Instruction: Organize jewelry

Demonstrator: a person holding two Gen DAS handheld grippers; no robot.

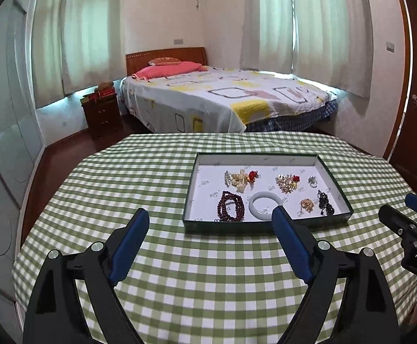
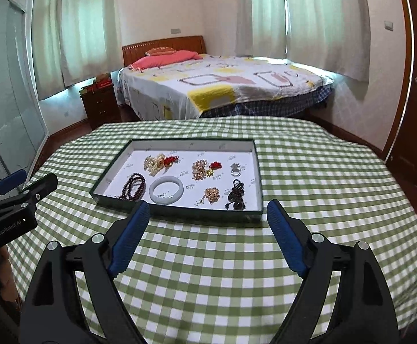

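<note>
Left wrist view, left to right: the left tongs [image 1: 210, 223] fill the lower frame, released and empty, jaws spread wide over the green-and-white checked cloth of the desk [image 1: 94, 189], with nothing between the blue pads [image 1: 128, 246]. Right of centre sits a shallow dark-edged tray [image 1: 265, 224] with a white printed lining, flat on the desk. Inside it, lower left, lies a coiled dark red bead string [image 1: 231, 206]; just beside it a pale jade-like bangle [image 1: 261, 205], partly hidden by the right pad of the left tongs. Upper row: a cream bead cluster with a red tassel [image 1: 241, 179], then a gold-toned bead cluster with a red tassel [image 1: 287, 183], then a small silver ring [image 1: 312, 182]. Lower right: a small gold-toned bead heap [image 1: 307, 205] and a black corded pendant [image 1: 324, 203]. All pieces lie apart from each other. At the right edge the right tongs [image 1: 409, 209] enter, clear of the tray. Right wrist view: the left tongs [image 2: 22, 183] appear at the left edge, and the right tongs [image 2: 208, 213] in the lower frame stand released and empty, near the tray's front wall [image 2: 180, 210], not touching it. A bed [image 2: 222, 86] stands beyond the desk, upper centre.
</note>
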